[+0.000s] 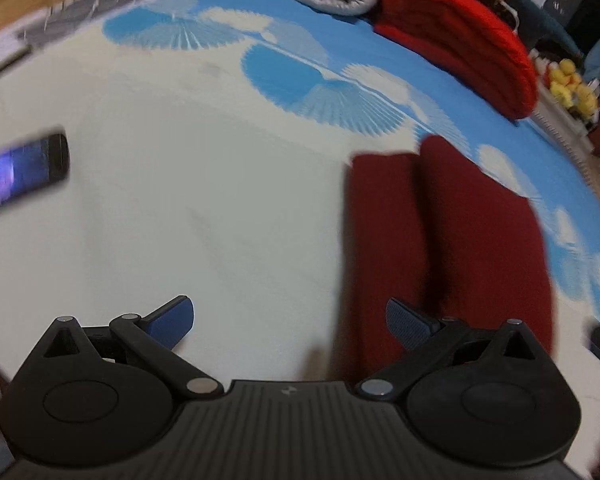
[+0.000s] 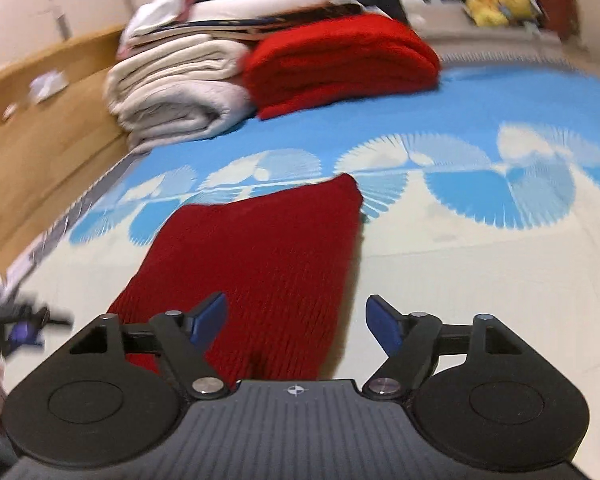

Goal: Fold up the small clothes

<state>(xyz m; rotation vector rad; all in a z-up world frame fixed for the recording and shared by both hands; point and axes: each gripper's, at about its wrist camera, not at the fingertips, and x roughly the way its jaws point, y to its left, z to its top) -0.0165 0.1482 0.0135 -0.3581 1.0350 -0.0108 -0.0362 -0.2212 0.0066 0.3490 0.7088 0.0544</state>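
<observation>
Showing two hand-held grippers above a bed mat (image 1: 180, 200) patterned cream and blue. Nearest, the left gripper (image 1: 290, 322) has its blue pads spread apart with nothing between them; the right gripper (image 2: 296, 322) likewise stands wide, holding nothing. Just beyond lies one dark red knitted garment (image 2: 260, 256), flat on the mat and doubled lengthwise, one layer overlapping the other in the left wrist view. Judged from this, at least one fold is made; a further cross fold probably remains. One lit phone (image 1: 20, 172) lies apart at the mat's side. Farther back: one bright red folded blanket (image 2: 340, 60) beside a stack of pale folded bedding (image 2: 180, 92), layers uncountable.
</observation>
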